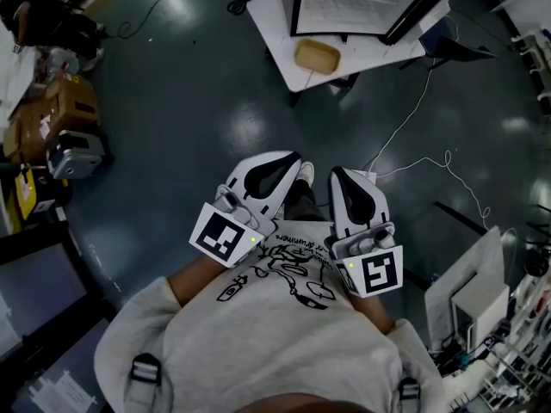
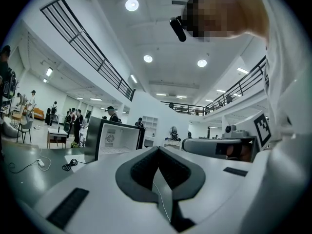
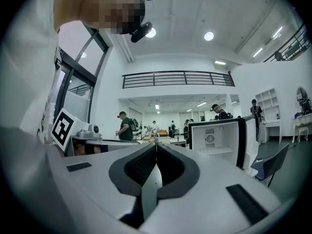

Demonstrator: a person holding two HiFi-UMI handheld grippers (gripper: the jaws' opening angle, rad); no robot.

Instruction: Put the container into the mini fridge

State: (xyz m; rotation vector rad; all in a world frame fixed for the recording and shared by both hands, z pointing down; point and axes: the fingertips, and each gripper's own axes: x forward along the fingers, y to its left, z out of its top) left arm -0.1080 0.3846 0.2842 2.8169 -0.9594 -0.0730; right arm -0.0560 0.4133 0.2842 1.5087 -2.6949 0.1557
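Note:
The container (image 1: 317, 55), a tan rounded box, lies on a white table (image 1: 275, 24) ahead of me in the head view. Beside it stands the mini fridge (image 1: 362, 3), black-framed; in both gripper views its door is open on a white inside (image 2: 114, 139) (image 3: 217, 139). My left gripper (image 1: 294, 157) (image 2: 158, 148) and right gripper (image 1: 337, 173) (image 3: 156, 144) are held side by side close to my chest, pointing level towards the table. Both are shut with nothing between the jaws, and both are well short of the container.
Dark floor lies between me and the table, with white cables (image 1: 413, 144) running across it. Cardboard boxes and gear (image 1: 60, 119) stand at the left and a white desk (image 1: 473, 291) at the lower right. A blue chair (image 3: 273, 165) stands by the fridge. Several people (image 2: 73, 121) stand far off.

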